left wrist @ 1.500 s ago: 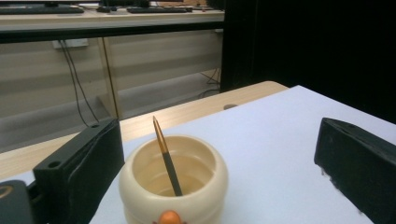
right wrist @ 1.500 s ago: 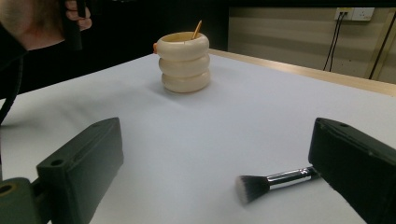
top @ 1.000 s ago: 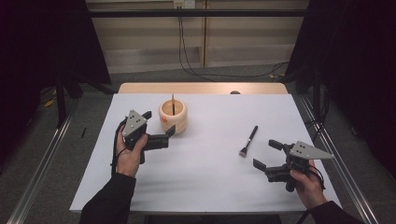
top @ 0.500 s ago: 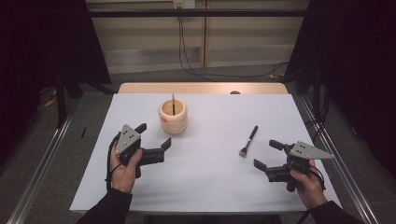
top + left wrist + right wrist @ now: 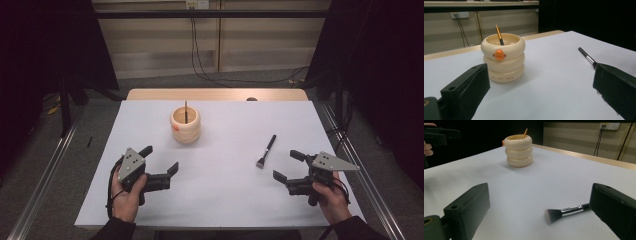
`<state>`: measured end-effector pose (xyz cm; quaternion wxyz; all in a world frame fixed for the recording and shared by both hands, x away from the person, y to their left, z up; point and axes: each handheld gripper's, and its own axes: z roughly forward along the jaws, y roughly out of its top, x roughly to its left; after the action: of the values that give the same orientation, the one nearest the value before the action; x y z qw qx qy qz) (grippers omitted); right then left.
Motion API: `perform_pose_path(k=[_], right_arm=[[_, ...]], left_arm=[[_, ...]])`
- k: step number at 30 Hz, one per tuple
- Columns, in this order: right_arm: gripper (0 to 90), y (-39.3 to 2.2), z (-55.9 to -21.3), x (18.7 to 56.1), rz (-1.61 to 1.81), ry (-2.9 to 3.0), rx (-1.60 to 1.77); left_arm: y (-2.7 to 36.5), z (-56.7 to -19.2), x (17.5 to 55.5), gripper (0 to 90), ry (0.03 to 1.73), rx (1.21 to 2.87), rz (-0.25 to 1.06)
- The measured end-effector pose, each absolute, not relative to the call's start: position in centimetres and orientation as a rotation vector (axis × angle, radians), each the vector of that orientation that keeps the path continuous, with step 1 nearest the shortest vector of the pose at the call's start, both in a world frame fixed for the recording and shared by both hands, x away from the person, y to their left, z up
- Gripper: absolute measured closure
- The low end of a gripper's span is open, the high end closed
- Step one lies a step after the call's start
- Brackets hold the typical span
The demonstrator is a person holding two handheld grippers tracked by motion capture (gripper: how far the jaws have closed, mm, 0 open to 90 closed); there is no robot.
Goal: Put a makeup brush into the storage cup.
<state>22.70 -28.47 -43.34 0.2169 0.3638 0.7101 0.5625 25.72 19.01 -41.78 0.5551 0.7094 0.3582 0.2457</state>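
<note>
We hold both grippers, left [image 5: 161, 167] and right [image 5: 288, 167], gaping and empty, the right nearest the loose brush [image 5: 266, 151], presumably bound for the cup [image 5: 185, 125].

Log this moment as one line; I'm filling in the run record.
left claw: open, empty | right claw: open, empty | brush: flat on table | holder: upright, one brush inside
</note>
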Motion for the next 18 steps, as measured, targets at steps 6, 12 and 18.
perform_pose_path(k=[6, 12, 18], right_arm=[[2.6, -28.7, -43.3, 22.6, 1.557, 1.959, 1.021], [2.6, -28.8, -43.4, 22.5, 1.556, 1.949, 1.027], [2.4, -28.8, -43.5, 22.4, 1.556, 1.962, 1.009]], left_arm=[[19.5, -42.5, 24.6, 0.7, 0.861, 1.673, 0.579], [20.0, -43.0, 23.6, 0.7, 0.864, 1.669, 0.591], [20.5, -43.5, 23.1, 1.0, 0.881, 1.664, 0.594]])
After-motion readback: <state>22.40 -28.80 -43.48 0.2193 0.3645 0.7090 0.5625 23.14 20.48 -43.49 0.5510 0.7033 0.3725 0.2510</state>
